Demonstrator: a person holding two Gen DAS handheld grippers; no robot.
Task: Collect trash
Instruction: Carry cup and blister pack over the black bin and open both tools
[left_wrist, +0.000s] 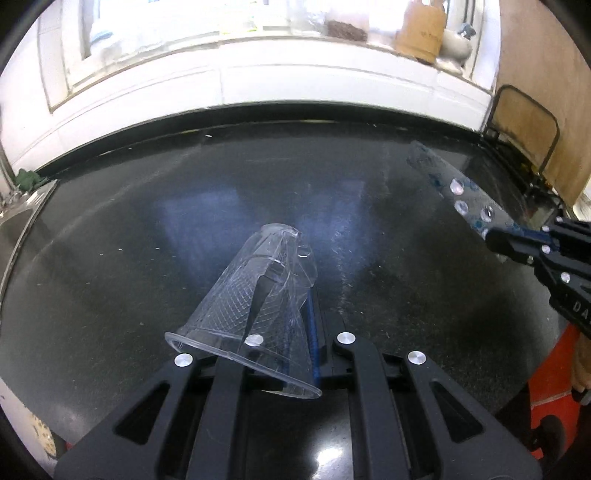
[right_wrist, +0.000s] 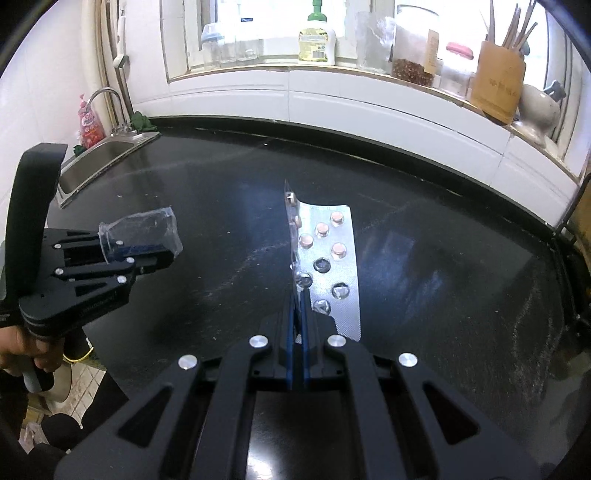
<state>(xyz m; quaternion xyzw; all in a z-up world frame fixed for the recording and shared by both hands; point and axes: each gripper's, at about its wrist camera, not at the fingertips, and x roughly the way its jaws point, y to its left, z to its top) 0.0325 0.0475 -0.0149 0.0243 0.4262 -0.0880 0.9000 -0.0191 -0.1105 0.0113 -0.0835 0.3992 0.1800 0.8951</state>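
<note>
My left gripper (left_wrist: 291, 295) is shut on a crushed clear plastic cup (left_wrist: 251, 306), held above the black countertop (left_wrist: 147, 221) with its rim toward the camera. The same cup (right_wrist: 142, 236) and left gripper (right_wrist: 162, 253) show at the left of the right wrist view. My right gripper (right_wrist: 298, 291) is shut on a silver pill blister pack (right_wrist: 328, 266), part of its pockets empty, held upright above the counter. The pack (left_wrist: 458, 192) and right gripper (left_wrist: 495, 240) show at the right of the left wrist view.
A steel sink (right_wrist: 99, 162) with a tap lies at the counter's far left. A window sill (right_wrist: 332, 70) behind holds bottles, jars and a wooden utensil holder (right_wrist: 498, 85). A wire rack (left_wrist: 524, 125) stands at the counter's right end.
</note>
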